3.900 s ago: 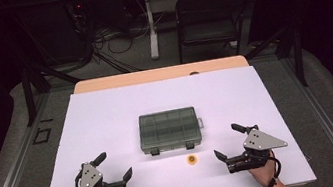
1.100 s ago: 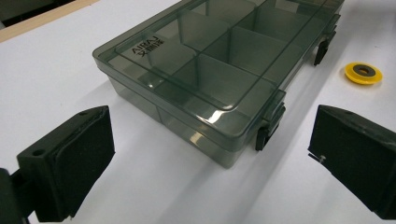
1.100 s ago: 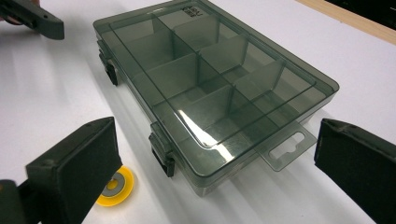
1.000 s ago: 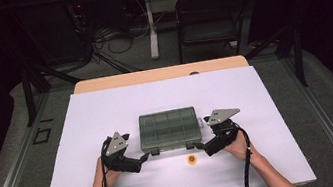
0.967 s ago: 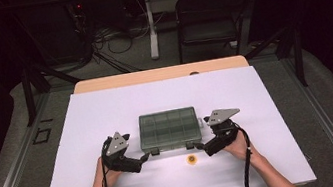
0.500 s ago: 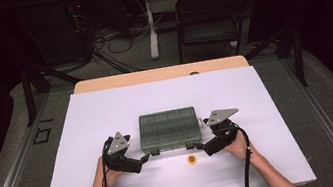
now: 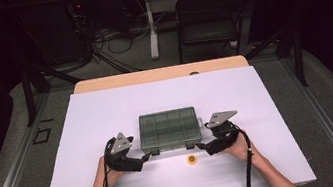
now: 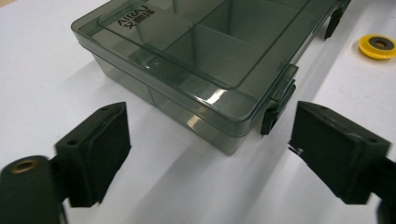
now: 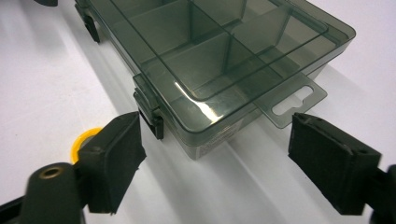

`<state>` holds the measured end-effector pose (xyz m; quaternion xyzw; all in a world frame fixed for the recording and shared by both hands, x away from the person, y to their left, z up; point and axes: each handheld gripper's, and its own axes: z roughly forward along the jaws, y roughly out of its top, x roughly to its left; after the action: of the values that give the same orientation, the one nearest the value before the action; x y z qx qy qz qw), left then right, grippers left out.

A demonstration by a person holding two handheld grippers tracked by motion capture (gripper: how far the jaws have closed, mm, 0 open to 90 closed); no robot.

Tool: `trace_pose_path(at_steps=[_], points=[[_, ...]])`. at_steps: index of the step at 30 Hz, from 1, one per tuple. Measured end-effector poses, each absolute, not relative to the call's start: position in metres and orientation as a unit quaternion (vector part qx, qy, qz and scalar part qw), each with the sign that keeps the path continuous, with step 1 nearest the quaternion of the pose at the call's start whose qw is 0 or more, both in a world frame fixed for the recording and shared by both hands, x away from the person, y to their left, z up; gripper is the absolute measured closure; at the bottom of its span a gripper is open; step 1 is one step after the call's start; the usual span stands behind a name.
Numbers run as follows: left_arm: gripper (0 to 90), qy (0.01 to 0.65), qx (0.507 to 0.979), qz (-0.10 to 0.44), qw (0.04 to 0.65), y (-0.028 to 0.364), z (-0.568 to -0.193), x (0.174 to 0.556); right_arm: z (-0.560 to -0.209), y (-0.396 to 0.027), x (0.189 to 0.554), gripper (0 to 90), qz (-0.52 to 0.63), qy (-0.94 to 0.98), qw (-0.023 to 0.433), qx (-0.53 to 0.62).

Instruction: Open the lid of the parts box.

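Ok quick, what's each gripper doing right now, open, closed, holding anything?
Left gripper: open, jaws just been closing, astride the near corner of the compartment box, holding nothing.
Right gripper: open, jaws just been closing, astride the box's other near corner, holding nothing.

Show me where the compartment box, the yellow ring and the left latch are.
compartment box point(image 7: 168, 126), high view, middle of its lid
yellow ring point(image 7: 192, 159), high view, its centre
left latch point(image 8: 276, 109), left gripper view, black clasp

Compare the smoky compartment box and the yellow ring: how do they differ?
The compartment box is large, rectangular, see-through grey, lid closed; the yellow ring is small, round, opaque. The box sits between both grippers; the ring lies alone, in front of it. Both rest flat on the white table.
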<state>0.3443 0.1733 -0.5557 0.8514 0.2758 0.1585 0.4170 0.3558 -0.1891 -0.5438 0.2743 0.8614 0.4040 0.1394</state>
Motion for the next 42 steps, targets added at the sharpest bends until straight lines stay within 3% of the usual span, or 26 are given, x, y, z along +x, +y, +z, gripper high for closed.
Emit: trace_pose_path(at_steps=[11,23,42], points=[[17.7,0.276,0.852,0.156,0.417,0.1722,-0.5577,0.3444,-0.5451,-0.1841,0.3536,28.4,0.394,0.869,0.139,0.266],[35.3,0.268,0.858,0.153,0.412,0.1717,-0.5605,0.3439,-0.5461,-0.1813,0.3528,39.2,0.386,0.872,0.143,0.265],[42.5,0.265,0.854,0.156,0.42,0.171,-0.5642,0.3437,-0.5476,-0.1796,0.3511,43.8,0.382,0.873,0.153,0.263]])
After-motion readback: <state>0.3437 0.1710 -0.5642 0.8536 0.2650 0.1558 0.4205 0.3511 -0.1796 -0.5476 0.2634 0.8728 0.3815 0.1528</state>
